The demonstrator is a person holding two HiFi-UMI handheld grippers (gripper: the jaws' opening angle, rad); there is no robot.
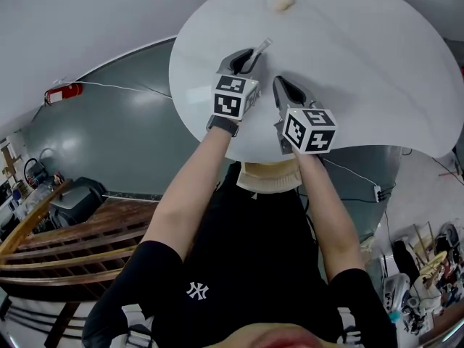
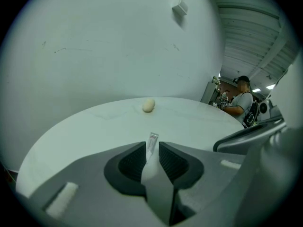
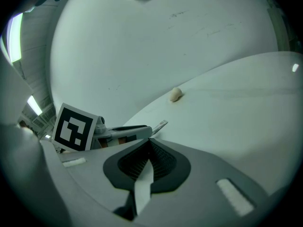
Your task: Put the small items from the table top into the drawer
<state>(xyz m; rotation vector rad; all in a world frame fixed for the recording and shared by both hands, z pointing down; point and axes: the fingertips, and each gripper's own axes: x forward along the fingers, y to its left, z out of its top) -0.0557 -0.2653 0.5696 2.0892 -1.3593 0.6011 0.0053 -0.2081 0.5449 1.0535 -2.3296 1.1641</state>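
Head view leaves the pale rounded lump (image 1: 282,3) near the far edge of the white surface (image 1: 377,64) too small to identify. Most of the small white tube (image 1: 264,47) is hidden inside the clenched left gripper (image 1: 250,58); only its crimped end pokes out. Just beside it, the right gripper (image 1: 281,85) is clenched on nothing. The lump lies well beyond both.

A round white counter (image 1: 377,64) stood on a grey-green floor (image 1: 116,136) before a plain white wall (image 1: 72,20). Off its left edge lay a thin cable (image 1: 123,87) and a slatted wooden frame (image 1: 80,245).
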